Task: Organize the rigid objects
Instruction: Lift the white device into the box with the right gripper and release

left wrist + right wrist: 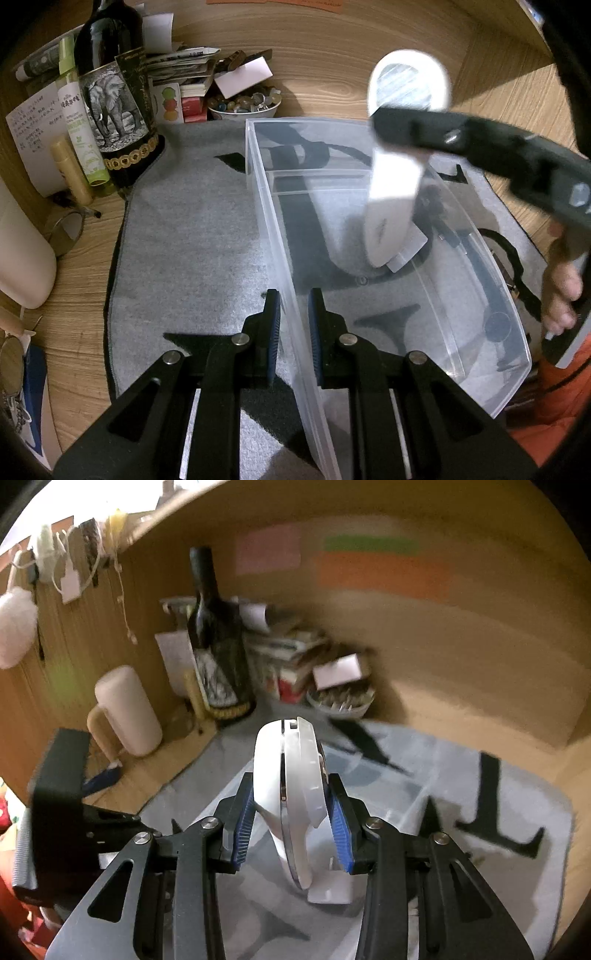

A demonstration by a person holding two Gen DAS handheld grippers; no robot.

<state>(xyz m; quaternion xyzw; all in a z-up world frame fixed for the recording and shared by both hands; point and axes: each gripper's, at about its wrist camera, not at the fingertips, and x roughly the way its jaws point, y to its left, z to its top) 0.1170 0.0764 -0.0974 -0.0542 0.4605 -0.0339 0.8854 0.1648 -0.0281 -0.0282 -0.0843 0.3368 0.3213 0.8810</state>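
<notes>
My left gripper (293, 295) is shut on the near side wall of a clear plastic box (258, 177), one pad inside and one outside. My right gripper (291, 781) is shut on a white paddle-shaped object (291, 794), its blue pads pressing both flat sides. In the left wrist view the white object (391, 206) hangs tilted over the box with its oval head up, and the right gripper (399, 125) reaches in from the right. Its lower end is inside the box, just above a small white block (406, 254). The box (406, 794) looks blurred below.
The box stands on a grey felt mat (192, 221) on a wooden desk. At the back left are a dark wine bottle (110, 92), a green spray bottle (77, 122), stacked papers and a bowl of stones (243, 105). A person's hand (561, 288) holds the right gripper.
</notes>
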